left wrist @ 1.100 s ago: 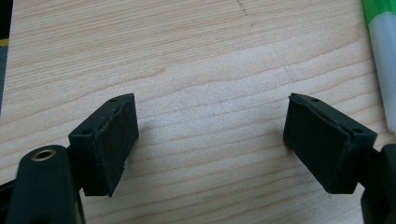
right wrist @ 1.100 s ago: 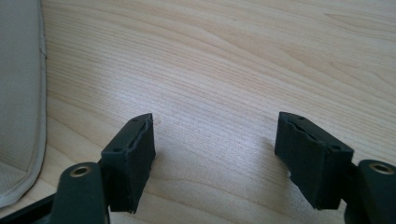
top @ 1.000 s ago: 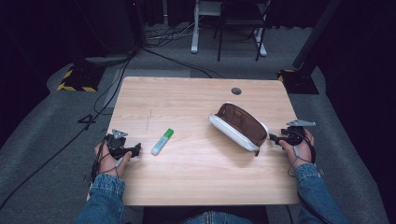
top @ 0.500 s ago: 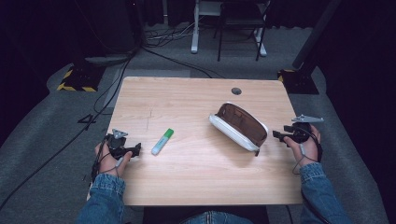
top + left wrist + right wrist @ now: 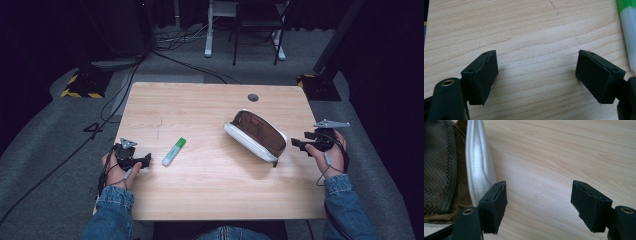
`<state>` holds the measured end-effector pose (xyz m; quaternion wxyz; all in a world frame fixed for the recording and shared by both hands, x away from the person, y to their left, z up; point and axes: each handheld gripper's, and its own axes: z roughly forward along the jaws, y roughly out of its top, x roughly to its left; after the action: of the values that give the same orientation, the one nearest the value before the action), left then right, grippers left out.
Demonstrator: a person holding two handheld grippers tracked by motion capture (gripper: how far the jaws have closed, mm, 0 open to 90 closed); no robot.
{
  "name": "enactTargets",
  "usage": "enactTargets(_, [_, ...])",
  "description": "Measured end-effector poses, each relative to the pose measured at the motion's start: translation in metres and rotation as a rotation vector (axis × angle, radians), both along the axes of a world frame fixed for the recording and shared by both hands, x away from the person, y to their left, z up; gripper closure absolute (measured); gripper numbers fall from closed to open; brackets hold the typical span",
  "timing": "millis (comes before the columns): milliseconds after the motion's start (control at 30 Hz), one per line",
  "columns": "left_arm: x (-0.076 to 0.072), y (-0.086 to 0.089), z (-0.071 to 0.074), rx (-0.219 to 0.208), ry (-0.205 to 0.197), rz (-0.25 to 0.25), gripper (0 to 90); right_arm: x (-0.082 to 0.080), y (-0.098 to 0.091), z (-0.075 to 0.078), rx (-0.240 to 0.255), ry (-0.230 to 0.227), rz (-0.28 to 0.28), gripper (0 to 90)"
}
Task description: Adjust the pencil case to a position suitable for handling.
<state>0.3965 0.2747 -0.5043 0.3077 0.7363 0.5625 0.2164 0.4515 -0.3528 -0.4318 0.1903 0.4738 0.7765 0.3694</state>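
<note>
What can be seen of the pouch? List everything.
The pouch is a long, oval case, white outside and brown inside, seemingly padded fabric. It lies open on the table, right of centre, set slantwise, with its opening facing up. The right gripper view shows dark mesh lining inside and a stitched white rim. Nothing can be made out inside it. The right tongs hover open beside its near end, apart from it. Only the table touches it.

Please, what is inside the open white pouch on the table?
Inside the white pouch I see a brown lining and a dark mesh pocket. No object shows in it, but the mesh and the near wall cover part of the inside, so something small could be hidden there.
</note>
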Motion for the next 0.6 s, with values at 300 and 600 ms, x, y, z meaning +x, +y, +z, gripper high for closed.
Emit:
enactTargets(300, [0.0, 0.0, 0.0, 0.0, 0.0, 0.001, 18.4, -0.006, 0.01, 0.014, 0.028, -0.024, 0.029, 28.1])
enactTargets(600, [0.0, -0.001, 0.0, 0.003, 0.0, 0.002, 18.4, -0.005, 0.027, 0.016, 0.049, -0.032, 0.084, 26.6])
